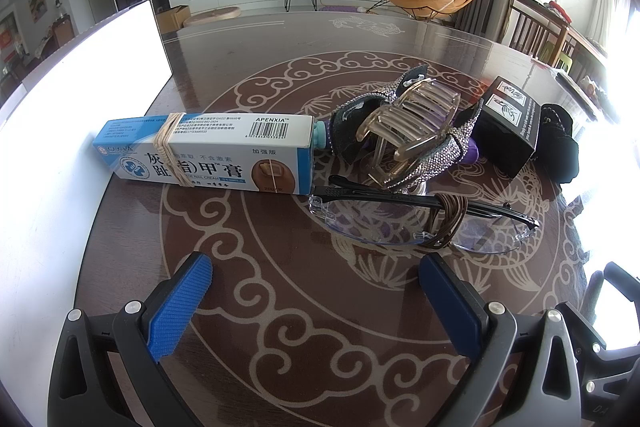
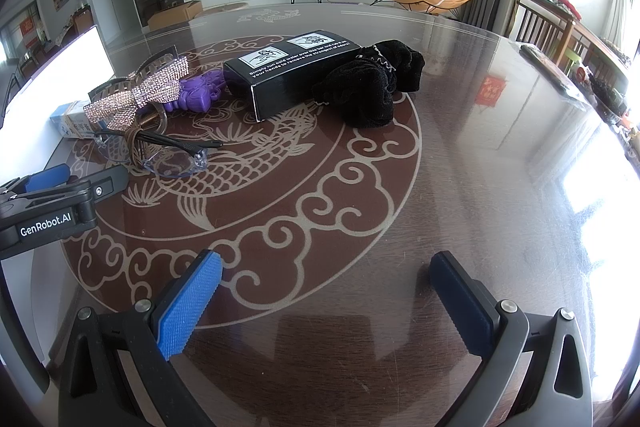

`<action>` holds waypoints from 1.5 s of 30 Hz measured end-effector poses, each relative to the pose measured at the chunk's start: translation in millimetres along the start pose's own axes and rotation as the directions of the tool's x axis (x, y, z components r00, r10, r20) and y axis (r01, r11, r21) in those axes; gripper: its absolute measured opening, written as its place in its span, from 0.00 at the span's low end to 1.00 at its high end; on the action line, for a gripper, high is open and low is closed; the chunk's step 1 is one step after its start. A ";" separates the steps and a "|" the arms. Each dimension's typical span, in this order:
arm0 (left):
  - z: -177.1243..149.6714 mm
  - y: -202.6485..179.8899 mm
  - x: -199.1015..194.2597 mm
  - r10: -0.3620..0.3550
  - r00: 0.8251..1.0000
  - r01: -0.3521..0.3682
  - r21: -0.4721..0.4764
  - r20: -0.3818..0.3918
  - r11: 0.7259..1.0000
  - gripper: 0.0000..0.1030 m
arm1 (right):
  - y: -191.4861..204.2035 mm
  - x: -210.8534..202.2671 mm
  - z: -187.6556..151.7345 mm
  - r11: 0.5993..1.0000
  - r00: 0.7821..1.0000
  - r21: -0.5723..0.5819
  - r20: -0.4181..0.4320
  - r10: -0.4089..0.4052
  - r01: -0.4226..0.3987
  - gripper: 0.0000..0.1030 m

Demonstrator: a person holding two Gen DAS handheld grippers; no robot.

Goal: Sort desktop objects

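- The left tool [image 1: 316, 283] hovers low over the table [image 1: 280, 307] with its blue pads spread wide and nothing between them.
- The right tool [image 2: 326, 283] is likewise spread apart and empty, above a bare stretch of the patterned tabletop; the left tool's black body shows at the left edge of the right wrist view.
- All the things to sort lie bunched together at the middle of the table, none of them set apart in any visible group or container.
- A white-and-blue cream box [image 1: 208, 151] with a rubber band around it lies on its side at the left end of the cluster.
- Just beside its right end sits a clear hair claw [image 1: 408, 131] dressed with a rhinestone bow [image 2: 140, 95], and a purple plastic item [image 2: 200, 91] partly hidden behind it.
- In front of those lie folded glasses [image 1: 400, 219] with a brown hair tie [image 1: 448, 223] wound around them, the nearest item to the left tool.
- A black box [image 2: 292, 75] with white print lies farther right, touching a black scrunchie [image 2: 372, 87].
- A bright white panel [image 1: 80, 75] stands at the table's left edge; what it is cannot be told.
- By the look of it, sorting has not begun: every item remains to be picked and placed.
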State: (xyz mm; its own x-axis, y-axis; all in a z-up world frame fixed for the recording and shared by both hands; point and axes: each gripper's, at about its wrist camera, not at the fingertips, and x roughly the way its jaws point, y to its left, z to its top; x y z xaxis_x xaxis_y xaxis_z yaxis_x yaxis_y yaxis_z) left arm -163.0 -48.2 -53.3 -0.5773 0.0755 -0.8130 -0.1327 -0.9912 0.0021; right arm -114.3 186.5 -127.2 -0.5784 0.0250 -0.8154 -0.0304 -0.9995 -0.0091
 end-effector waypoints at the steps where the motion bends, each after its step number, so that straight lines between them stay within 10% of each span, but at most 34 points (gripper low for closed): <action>1: 0.0 0.1 0.1 0.000 1.000 0.000 0.000 0.000 1.000 1.00 | 0.3 -0.3 -0.3 1.000 1.000 0.000 0.000 0.000 0.000 1.00; 26: -0.1 0.1 -0.3 -0.002 1.000 0.002 0.003 -0.001 1.000 1.00 | 0.3 -0.3 -0.3 1.000 1.000 0.000 0.000 0.000 0.000 1.00; 32: -5.3 5.7 -8.7 -0.061 0.990 0.074 0.100 -0.128 0.992 1.00 | 0.5 -0.4 -0.3 1.000 1.000 0.000 0.000 0.000 0.000 1.00; 39: 50.4 54.1 -44.5 -0.056 0.998 0.059 -0.126 0.026 0.990 1.00 | 1.8 -0.8 -1.1 1.000 1.000 -0.002 -0.001 -0.003 0.003 1.00; 45: 104.4 72.2 -3.3 0.049 0.998 -0.057 -0.260 -0.038 0.964 1.00 | 1.5 0.8 -0.2 1.000 1.000 -0.002 -0.001 -0.002 0.002 1.00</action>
State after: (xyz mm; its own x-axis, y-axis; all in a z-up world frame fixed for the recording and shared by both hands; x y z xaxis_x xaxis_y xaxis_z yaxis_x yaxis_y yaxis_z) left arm -254.8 -108.7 10.4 -0.5520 0.0227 -0.8335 0.1146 -0.9881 -0.1029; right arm -114.7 185.0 -128.0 -0.5776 0.0273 -0.8159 -0.0301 -0.9995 -0.0122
